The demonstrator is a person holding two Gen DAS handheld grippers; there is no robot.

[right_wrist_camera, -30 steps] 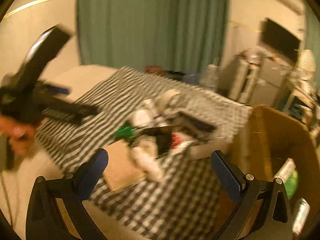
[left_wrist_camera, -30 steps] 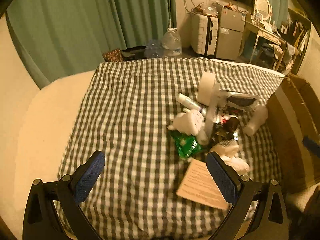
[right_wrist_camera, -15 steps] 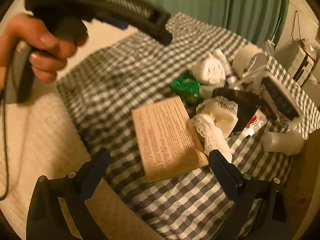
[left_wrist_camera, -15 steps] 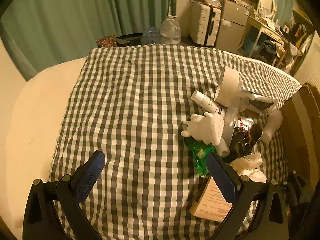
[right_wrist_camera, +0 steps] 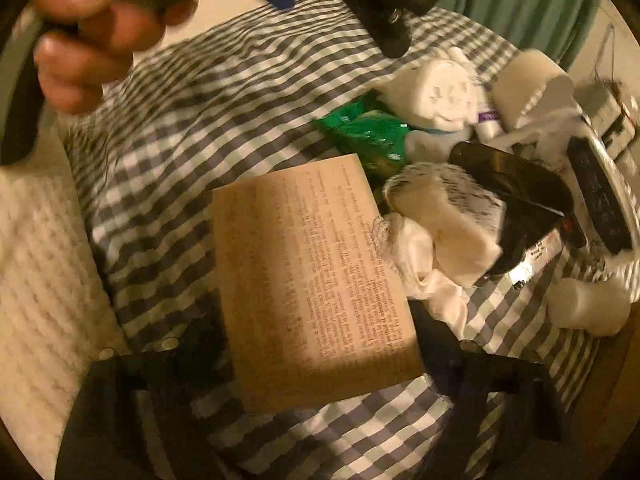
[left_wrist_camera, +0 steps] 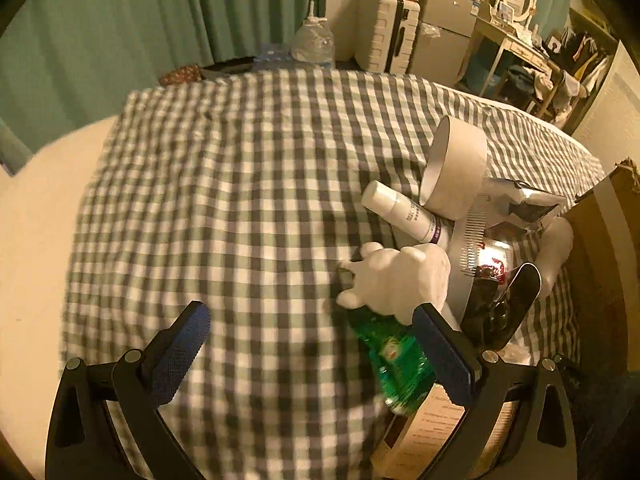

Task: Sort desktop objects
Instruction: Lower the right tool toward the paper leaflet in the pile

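The right gripper (right_wrist_camera: pixel 320 344) has dropped over the printed tan box (right_wrist_camera: pixel 316 276), jaws closing around it (not yet pressing). The left gripper (left_wrist_camera: pixel 316 344), apart and empty, has neared the green packet (left_wrist_camera: pixel 390 354); sorting begins with the box.

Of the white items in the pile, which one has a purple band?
The slim white tube lying on its side beside the tape roll; the animal-shaped figure and the small bottle are plain white.

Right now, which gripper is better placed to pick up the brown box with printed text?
The right gripper. The brown box lies between its closing jaws, which straddle both sides. The left gripper hangs mostly over bare checked cloth, with the box under its outer finger only.
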